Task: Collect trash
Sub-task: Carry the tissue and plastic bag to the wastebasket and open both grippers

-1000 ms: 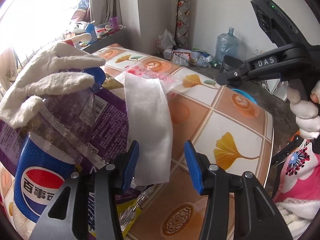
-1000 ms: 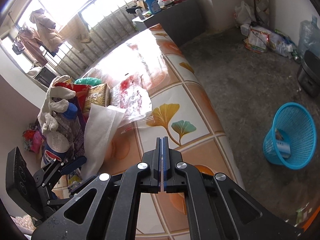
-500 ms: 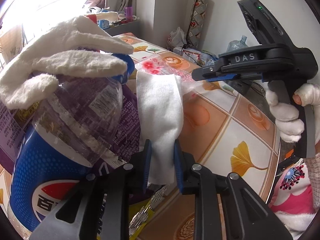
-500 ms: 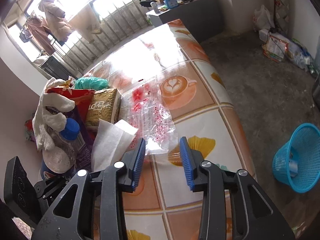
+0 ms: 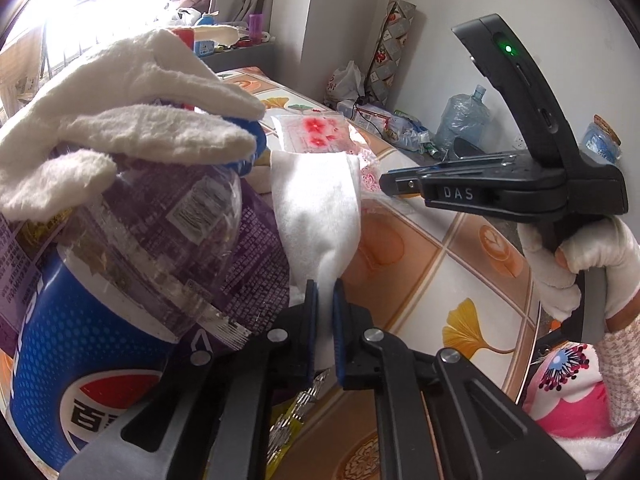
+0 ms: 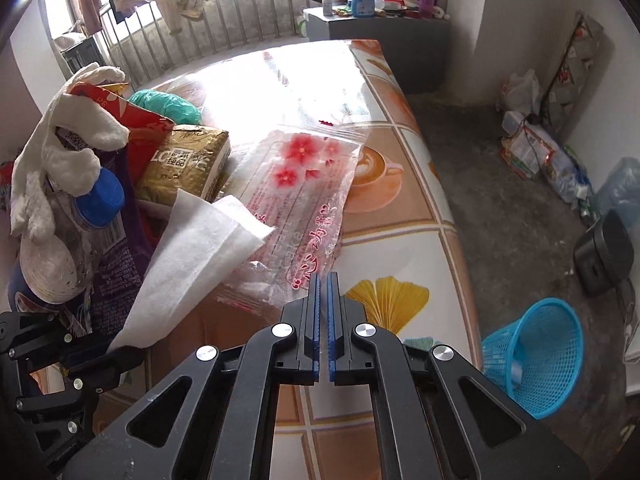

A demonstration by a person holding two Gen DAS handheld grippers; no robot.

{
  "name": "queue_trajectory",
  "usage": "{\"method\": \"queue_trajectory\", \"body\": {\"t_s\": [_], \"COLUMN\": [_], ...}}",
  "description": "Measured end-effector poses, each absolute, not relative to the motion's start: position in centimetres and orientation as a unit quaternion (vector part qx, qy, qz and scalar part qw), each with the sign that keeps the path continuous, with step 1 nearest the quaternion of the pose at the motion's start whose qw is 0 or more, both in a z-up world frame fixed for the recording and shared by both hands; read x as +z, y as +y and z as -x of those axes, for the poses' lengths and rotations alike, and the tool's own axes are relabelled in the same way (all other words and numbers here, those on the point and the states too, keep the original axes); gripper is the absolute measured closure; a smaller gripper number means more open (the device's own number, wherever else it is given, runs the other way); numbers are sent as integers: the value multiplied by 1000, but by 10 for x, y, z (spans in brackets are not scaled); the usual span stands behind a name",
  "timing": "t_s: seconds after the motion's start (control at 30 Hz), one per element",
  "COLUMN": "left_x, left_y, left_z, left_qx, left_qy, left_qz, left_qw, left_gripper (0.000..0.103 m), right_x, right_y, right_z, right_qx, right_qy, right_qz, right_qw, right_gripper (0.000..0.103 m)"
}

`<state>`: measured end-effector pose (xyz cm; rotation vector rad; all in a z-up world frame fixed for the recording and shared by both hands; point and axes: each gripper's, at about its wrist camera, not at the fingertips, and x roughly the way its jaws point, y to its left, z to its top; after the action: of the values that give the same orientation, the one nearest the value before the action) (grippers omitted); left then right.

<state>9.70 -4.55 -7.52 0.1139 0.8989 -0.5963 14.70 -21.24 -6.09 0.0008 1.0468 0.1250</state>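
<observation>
The left gripper [image 5: 325,312] fingers clamp the limp white tissue [image 5: 320,216] by its near end, and the right gripper [image 6: 323,300] fingers pinch the flimsy, slippery plastic bag [image 6: 304,196] by its edge toward the table [image 6: 400,232] right edge.

White tissue sheet [image 6: 192,264]: soft, creased rectangle, near end pinched between blue pads, far end over the bag.
Clear plastic bag with red flowers [image 6: 304,200]: flat on tiled tabletop, crinkled.
Blue mesh basket [image 6: 536,356]: on floor, tilted.

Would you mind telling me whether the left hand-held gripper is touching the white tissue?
Touching. The left wrist view shows the left hand-held gripper shut on the lower edge of the white tissue, its blue pads pinching it.
</observation>
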Motion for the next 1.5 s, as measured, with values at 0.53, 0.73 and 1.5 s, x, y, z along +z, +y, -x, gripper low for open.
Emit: {"method": "queue_trajectory", "body": {"t_s": [0.53, 0.73, 1.5], "left_x": [-29, -18, -88], "left_y": [-57, -77, -420], "left_z": [-89, -93, -162], "left_qx": [-350, -376, -493], "left_qy": [375, 375, 558], "left_qz": [-16, -2, -70], "left_qw": [858, 848, 664], "left_gripper": [99, 99, 99], "right_x": [-39, -29, -140], "right_y": [-292, -317, -532], "right_z": [-95, -83, -18], "right_qx": [-7, -29, -257], "right_qy": [464, 440, 426], "right_qz": [-112, -139, -393], "right_qw": [879, 887, 773], "right_gripper": [103, 103, 103]}}
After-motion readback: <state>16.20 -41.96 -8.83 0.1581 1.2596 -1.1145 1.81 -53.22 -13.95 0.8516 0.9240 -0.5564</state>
